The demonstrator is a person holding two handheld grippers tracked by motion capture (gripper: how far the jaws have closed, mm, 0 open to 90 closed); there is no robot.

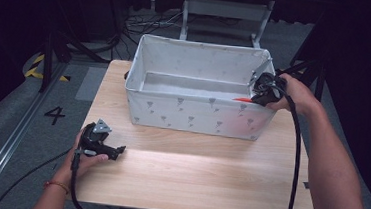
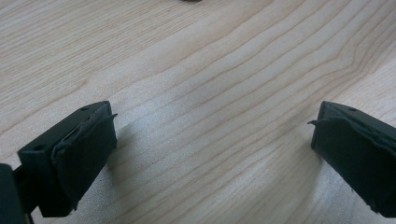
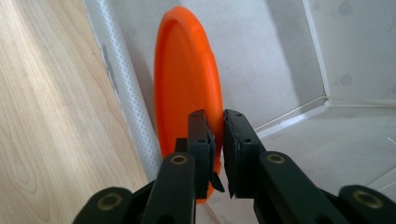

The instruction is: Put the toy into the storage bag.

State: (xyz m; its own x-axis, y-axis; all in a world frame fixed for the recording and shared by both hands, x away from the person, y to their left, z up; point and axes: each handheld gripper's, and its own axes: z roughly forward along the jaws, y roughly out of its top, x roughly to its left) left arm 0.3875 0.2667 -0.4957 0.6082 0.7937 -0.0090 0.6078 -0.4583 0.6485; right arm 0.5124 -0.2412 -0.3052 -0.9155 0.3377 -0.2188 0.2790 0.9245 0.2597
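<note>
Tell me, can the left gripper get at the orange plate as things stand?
Probably not: the left gripper rests open on the table, while the plate stands inside the bin, behind its near wall, clamped by the right gripper.

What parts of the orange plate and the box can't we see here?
- Plate, right gripper view: its lower rim is hidden behind the right gripper, whose jaws are shut on it.
- Plate, high view: a thin red sliver shows over the box wall; the rest sits behind that wall.
- Box floor, high view: the near strip is hidden by the front wall.
- Left gripper, left gripper view: its open jaws are cut off by the bottom edge.
</note>
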